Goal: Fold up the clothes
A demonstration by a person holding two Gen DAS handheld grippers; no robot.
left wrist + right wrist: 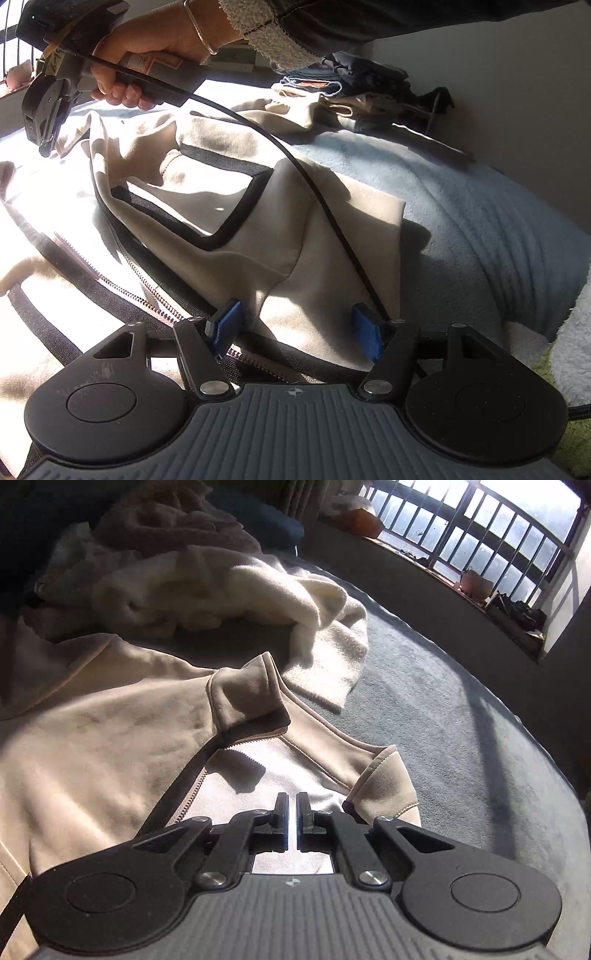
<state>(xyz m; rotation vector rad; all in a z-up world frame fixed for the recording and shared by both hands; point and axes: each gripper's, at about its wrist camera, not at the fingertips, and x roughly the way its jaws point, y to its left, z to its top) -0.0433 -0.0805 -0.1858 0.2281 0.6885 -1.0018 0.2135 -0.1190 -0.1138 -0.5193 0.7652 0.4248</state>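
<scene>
A beige zip-up jacket [303, 236] with black trim and an open zipper lies spread on a light blue blanket [480, 221]. My left gripper [295, 328] is open low over the jacket's hem side, and a ridge of the fabric rises between its blue pads [225, 325]. A hand [147, 48] holds my right gripper [44, 146] above the far end of the jacket. In the right wrist view, my right gripper [291, 812] is shut with only a thin slit between its fingers. It hovers over the jacket's [92, 731] inner lining beside the collar [251, 694].
A white fleece garment [221, 590] lies crumpled beyond the collar. Folded clothes [351, 92] are stacked by the wall at the far side. A black cable [295, 162] trails across the jacket. A window sill with bars [480, 528] runs along the blanket's [443, 720] edge.
</scene>
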